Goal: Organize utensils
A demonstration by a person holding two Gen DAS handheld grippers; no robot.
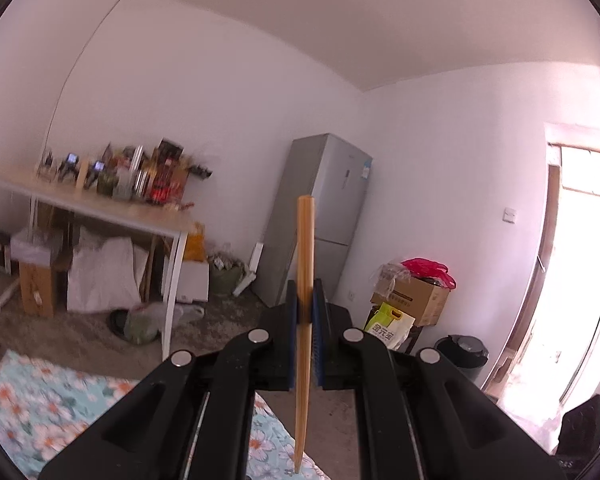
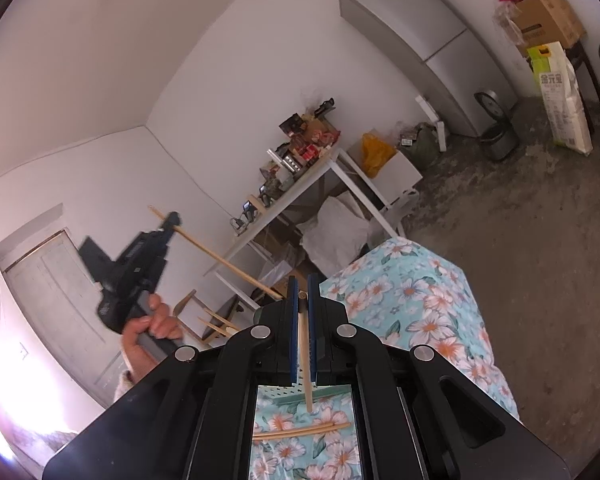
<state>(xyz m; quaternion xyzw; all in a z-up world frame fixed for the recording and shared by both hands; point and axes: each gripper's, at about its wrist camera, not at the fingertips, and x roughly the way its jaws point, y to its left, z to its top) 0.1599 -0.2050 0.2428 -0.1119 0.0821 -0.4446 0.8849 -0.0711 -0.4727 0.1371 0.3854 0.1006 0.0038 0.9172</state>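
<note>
One wooden chopstick (image 1: 305, 320) is clamped upright btwn the closed pads of the left gripper (image 1: 306, 300), raised above the floral tablecloth (image 1: 40, 408). A 2nd chopstick (image 2: 305, 364) is pinched by the right gripper (image 2: 302, 300). More chopsticks (image 2: 304, 431) are seen on the cloth below. Fridge (image 1: 324, 216) & cluttered table (image 1: 100, 204) are well apart.

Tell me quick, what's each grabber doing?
Left gripper: shut on a long tan wooden chopstick.
Right gripper: shut on another tan wooden chopstick.
</note>
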